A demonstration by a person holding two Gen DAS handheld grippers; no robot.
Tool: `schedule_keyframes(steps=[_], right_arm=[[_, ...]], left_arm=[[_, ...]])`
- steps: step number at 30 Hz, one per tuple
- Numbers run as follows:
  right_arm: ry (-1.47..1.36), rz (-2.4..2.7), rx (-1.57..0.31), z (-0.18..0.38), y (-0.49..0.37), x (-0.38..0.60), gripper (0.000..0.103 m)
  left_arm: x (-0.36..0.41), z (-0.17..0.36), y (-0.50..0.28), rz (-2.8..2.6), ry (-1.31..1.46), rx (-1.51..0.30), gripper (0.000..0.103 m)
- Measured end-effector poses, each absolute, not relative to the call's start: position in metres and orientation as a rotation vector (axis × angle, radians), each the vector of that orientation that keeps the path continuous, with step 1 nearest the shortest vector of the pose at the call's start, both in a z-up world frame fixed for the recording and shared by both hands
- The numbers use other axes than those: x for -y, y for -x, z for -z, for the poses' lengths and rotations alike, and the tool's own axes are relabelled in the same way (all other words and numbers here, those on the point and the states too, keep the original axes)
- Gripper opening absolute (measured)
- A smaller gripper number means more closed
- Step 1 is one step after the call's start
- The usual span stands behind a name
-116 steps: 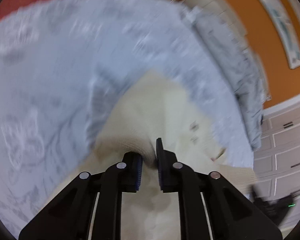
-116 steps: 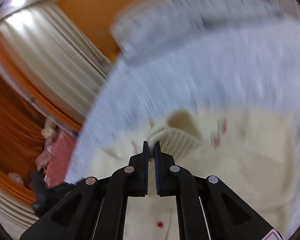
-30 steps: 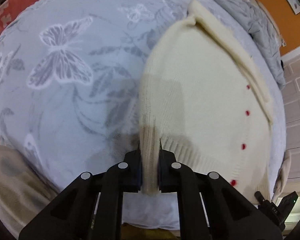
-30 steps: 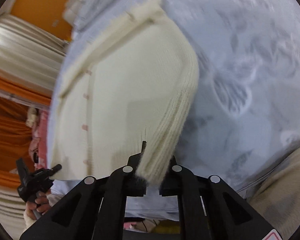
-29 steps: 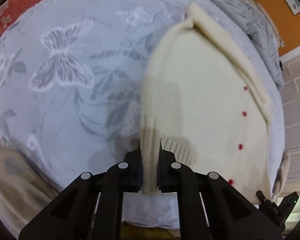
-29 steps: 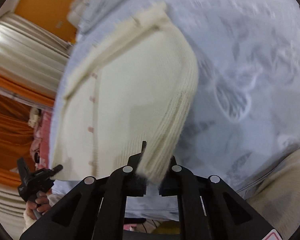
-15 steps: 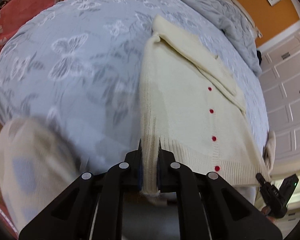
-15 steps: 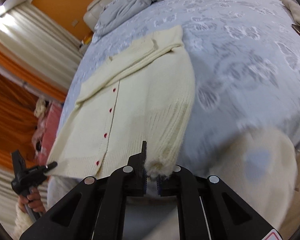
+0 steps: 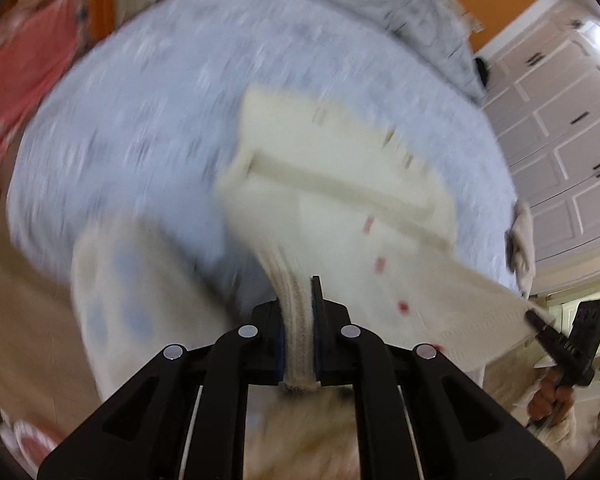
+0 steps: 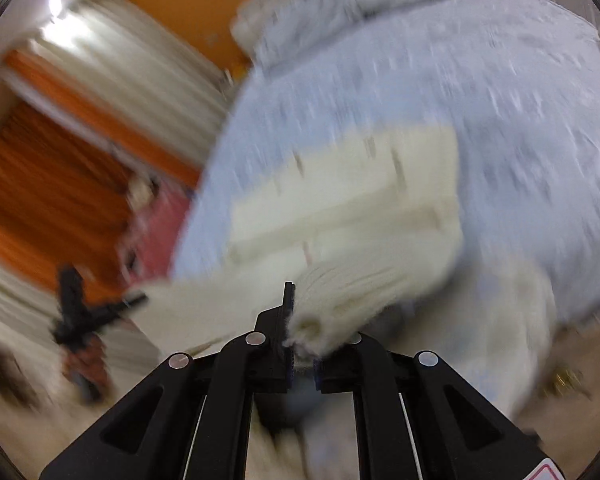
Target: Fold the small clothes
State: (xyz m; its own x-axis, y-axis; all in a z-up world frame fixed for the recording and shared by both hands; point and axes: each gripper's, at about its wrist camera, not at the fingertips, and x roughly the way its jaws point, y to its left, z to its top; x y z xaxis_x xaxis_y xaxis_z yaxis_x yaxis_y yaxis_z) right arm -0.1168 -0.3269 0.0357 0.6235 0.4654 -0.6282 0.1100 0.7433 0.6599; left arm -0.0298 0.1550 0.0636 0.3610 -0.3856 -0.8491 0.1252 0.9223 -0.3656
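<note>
A small cream knit cardigan [image 9: 340,184] with red buttons lies on the pale blue bedspread [image 9: 140,128], its sleeves folded across the chest. My left gripper [image 9: 299,320] is shut on one corner of its ribbed hem and holds it up. My right gripper [image 10: 302,332] is shut on the other hem corner of the cardigan [image 10: 348,208]. The lower half of the garment hangs lifted between both grippers while the collar end rests on the bed. Both views are motion-blurred. The right gripper also shows at the right edge of the left wrist view [image 9: 540,322].
A grey duvet [image 9: 380,4] is bunched at the far end of the bed. White panelled wardrobe doors [image 9: 560,128] stand to the right. Orange and cream curtains [image 10: 60,152] and a pink cloth [image 10: 156,224] are to the left. The bed's near edge lies under the grippers.
Both grippers have risen and swung forward over the bed, carrying the hem up. The cardigan's lower half has lifted off the bedspread. The views have become blurred.
</note>
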Motion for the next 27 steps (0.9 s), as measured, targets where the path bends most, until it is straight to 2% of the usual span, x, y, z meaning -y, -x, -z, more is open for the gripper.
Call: schedule_keyframes(steps=[5, 8, 11, 13, 14, 15, 16, 17, 18, 24, 25, 26, 27], right_arm=[[-0.855, -0.154, -0.814, 0.018, -0.013, 0.365, 0.01], [-0.864, -0.03, -0.872, 0.064, -0.061, 0.372, 0.02], [-0.87, 0.114, -0.903, 0.093, -0.076, 0.38, 0.03], [-0.849, 0.142, -0.889, 0.096, -0.071, 0.384, 0.056], [-0.818, 0.153, -0.879, 0.095, -0.067, 0.384, 0.062], [-0.779, 0.154, -0.876, 0.093, -0.063, 0.384, 0.067], [-0.721, 0.149, -0.885, 0.094, -0.062, 0.381, 0.069], [-0.686, 0.146, -0.9, 0.096, -0.065, 0.379, 0.07], [-0.649, 0.144, -0.927, 0.101, -0.07, 0.376, 0.07], [-0.58, 0.189, -1.046, 0.143, -0.109, 0.367, 0.07], [-0.581, 0.175, -1.06, 0.148, -0.113, 0.364, 0.065], [-0.579, 0.153, -1.077, 0.153, -0.119, 0.359, 0.056], [-0.57, 0.145, -1.093, 0.155, -0.123, 0.355, 0.024]], left_arm=[[-0.113, -0.047, -0.093, 0.281, 0.163, -1.028, 0.01], [-0.094, -0.007, -0.154, 0.233, 0.193, -1.042, 0.014], [-0.091, 0.043, -0.191, 0.117, 0.227, -1.108, 0.03], [-0.098, 0.063, -0.196, 0.069, 0.229, -1.124, 0.043], [-0.103, 0.065, -0.194, 0.083, 0.242, -1.118, 0.057], [-0.106, 0.065, -0.193, 0.086, 0.246, -1.107, 0.069], [-0.112, 0.061, -0.187, 0.089, 0.246, -1.063, 0.073], [-0.113, 0.059, -0.185, 0.088, 0.234, -1.041, 0.082], [-0.114, 0.059, -0.183, 0.093, 0.209, -1.019, 0.088], [-0.094, 0.076, -0.206, 0.104, 0.123, -1.062, 0.089], [-0.091, 0.081, -0.21, 0.094, 0.112, -1.076, 0.089], [-0.087, 0.088, -0.215, 0.097, 0.101, -1.104, 0.086], [-0.085, 0.095, -0.219, 0.106, 0.089, -1.136, 0.058]])
